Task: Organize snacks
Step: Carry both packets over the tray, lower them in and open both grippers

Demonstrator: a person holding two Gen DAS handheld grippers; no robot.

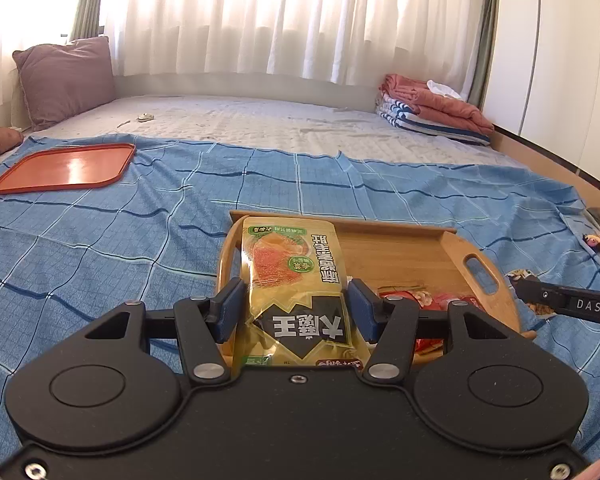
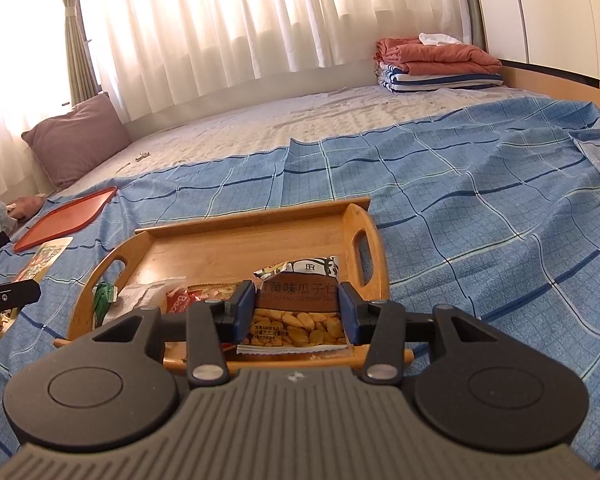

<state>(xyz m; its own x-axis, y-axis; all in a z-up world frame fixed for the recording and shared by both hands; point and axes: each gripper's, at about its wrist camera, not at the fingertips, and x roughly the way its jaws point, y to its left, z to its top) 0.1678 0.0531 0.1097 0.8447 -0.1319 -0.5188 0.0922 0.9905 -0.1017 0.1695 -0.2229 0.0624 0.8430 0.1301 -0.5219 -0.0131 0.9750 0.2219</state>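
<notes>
A yellow-green snack packet (image 1: pixel 292 280) is clamped between the blue pads of my left gripper (image 1: pixel 296 308), held up over the near left end of a wooden tray (image 1: pixel 400 248). My right gripper (image 2: pixel 298 310) is shut on a brown sunflower-seed packet (image 2: pixel 296 312) with a clear window, above the tray's (image 2: pixel 240 248) near right part. Red and green snack packets (image 2: pixel 180 298) lie in the tray's near end. The right gripper's tip (image 1: pixel 564 304) shows at the right edge of the left wrist view, and the left gripper's tip (image 2: pixel 8 296) at the left edge of the right wrist view.
An orange-red flat tray (image 1: pixel 64 168) lies on the blue checked sheet (image 1: pixel 100 248) far to the left. A purple pillow (image 1: pixel 66 76) leans at the back left; folded blankets (image 1: pixel 432 110) sit at the back right. Loose packets (image 2: pixel 44 258) lie left of the wooden tray.
</notes>
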